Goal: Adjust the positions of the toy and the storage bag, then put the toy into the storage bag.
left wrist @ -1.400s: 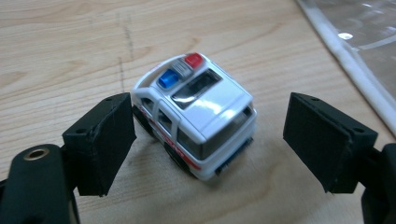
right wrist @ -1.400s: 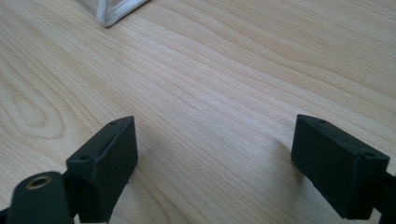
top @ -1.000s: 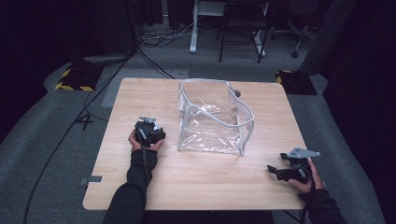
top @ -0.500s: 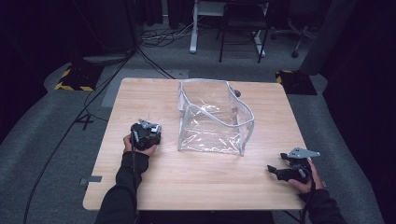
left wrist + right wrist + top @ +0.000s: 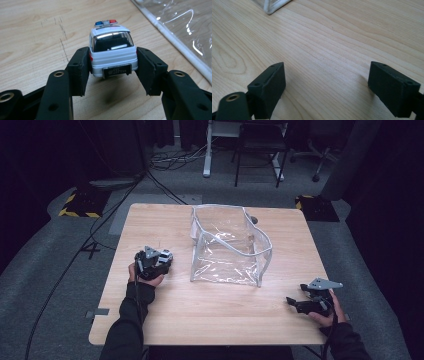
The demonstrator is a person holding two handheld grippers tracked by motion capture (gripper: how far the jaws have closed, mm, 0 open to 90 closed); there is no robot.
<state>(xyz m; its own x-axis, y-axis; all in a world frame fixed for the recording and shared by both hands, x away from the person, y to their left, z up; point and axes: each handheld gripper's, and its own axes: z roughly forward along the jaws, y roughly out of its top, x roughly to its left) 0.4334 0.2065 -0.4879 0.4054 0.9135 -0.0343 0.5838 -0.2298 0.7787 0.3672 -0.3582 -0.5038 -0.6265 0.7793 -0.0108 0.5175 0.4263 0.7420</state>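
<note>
Left gripper is clenched on the toy police car, its 2 jaws having just closed onto the rear flanks, with the car at the table's left side, just beside the clear plastic bag. Right gripper rests released near the right front edge, nothing between its jaws. Step in hand looks like the pick; the next move probably calls for lifting the car over the bag's white rim and into its open mouth.
</note>
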